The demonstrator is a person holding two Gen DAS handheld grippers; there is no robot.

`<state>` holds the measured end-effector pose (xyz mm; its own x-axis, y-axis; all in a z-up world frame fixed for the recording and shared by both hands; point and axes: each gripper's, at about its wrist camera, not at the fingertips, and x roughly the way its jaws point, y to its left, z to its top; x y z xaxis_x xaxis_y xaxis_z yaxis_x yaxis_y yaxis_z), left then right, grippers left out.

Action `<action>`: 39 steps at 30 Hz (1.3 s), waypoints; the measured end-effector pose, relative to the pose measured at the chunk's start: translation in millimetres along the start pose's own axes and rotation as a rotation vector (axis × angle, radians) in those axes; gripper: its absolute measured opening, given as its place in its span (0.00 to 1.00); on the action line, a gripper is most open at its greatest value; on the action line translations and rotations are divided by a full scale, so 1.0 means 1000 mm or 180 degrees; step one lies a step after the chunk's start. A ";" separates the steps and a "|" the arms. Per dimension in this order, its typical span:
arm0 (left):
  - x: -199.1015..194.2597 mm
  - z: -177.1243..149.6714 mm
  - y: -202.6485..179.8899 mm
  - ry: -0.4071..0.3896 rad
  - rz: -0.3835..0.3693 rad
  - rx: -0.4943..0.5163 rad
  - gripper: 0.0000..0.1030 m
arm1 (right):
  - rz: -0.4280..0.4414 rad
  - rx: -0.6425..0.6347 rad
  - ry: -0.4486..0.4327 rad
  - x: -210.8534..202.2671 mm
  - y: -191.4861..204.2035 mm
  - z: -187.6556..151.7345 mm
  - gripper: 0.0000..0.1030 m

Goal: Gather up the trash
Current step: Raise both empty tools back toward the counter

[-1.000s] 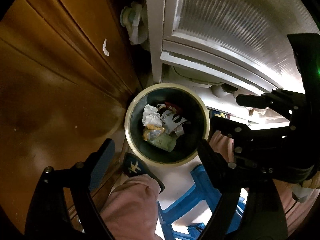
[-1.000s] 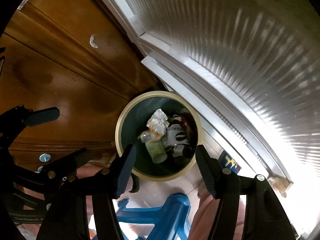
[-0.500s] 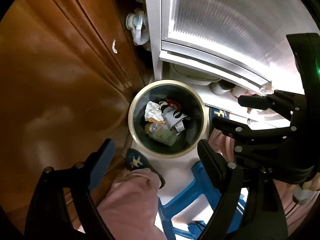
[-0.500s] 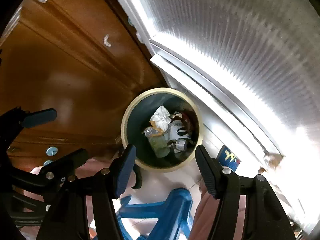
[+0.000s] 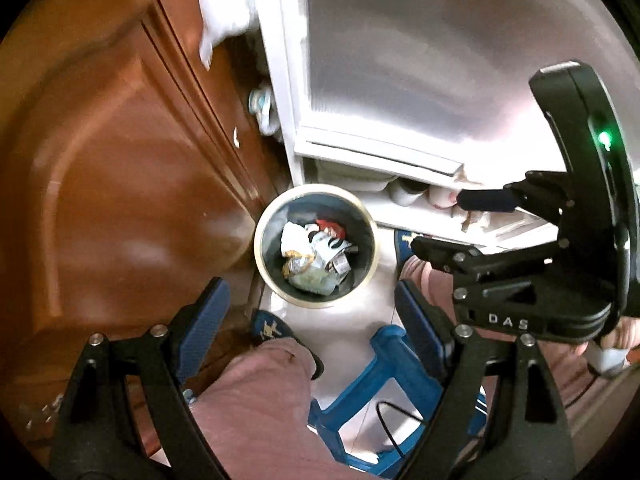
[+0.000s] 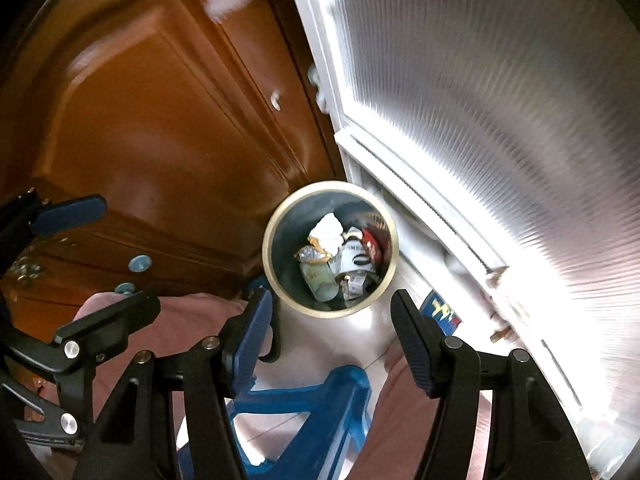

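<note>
A round bin with a cream rim (image 5: 262, 268) (image 6: 269, 268) stands on the pale floor far below both grippers. Inside lie crumpled white paper (image 5: 294, 236) (image 6: 328, 230), a greenish bottle (image 5: 312, 280) (image 6: 320, 280), a black-and-white wrapper (image 6: 356, 260) and something red (image 5: 334, 228). My left gripper (image 5: 310, 316) hangs open high above the bin with nothing between its blue pads. My right gripper (image 6: 330, 328) is open too, and empty. It also shows at the right of the left wrist view (image 5: 444, 220).
A brown wooden cabinet (image 5: 120, 200) (image 6: 160, 140) rises left of the bin. A white ribbed-glass door (image 5: 400, 60) (image 6: 480, 120) stands to the right. A blue plastic stool (image 5: 384, 380) (image 6: 312, 408), the person's pink trouser legs (image 5: 260, 400) and dark blue slippers (image 5: 272, 328) lie below.
Both grippers have risen well away from the bin, which now looks smaller and sits lower in both views. More of the cabinet and door shows. The jaws have kept their width.
</note>
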<state>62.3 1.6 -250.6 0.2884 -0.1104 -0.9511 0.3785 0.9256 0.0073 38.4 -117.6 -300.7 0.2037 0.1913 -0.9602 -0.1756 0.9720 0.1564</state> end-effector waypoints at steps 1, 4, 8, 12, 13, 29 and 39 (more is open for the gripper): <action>-0.011 -0.002 -0.002 -0.0067 0.0010 0.0012 0.80 | -0.0027 -0.0038 -0.0055 -0.010 0.002 -0.001 0.61; -0.044 -0.006 -0.005 -0.0297 0.0053 0.0032 0.80 | -0.0127 -0.0182 -0.0286 -0.050 0.011 0.000 0.61; -0.092 -0.009 -0.003 -0.0657 0.0158 0.0025 0.80 | -0.0203 -0.0280 -0.0617 -0.101 0.020 0.006 0.61; -0.141 -0.002 0.006 -0.1045 0.0214 -0.0091 0.80 | -0.0230 -0.0341 -0.1058 -0.162 0.031 0.014 0.61; -0.154 0.001 0.008 -0.1156 0.0209 -0.0127 0.80 | -0.0197 -0.0353 -0.1178 -0.181 0.034 0.017 0.61; -0.280 0.110 0.068 -0.1770 0.0341 -0.0138 0.80 | -0.0057 -0.0370 -0.1844 -0.346 0.018 0.170 0.65; -0.243 0.265 0.132 -0.1396 0.0144 -0.0426 0.80 | -0.0143 -0.0245 -0.1890 -0.330 -0.033 0.350 0.70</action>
<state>275.3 54.4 63.4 0.6579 -0.1850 -0.7300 0.2483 0.9684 -0.0217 313.9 -165.1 91.8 0.7119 0.2155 -0.6684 -0.2191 0.9724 0.0801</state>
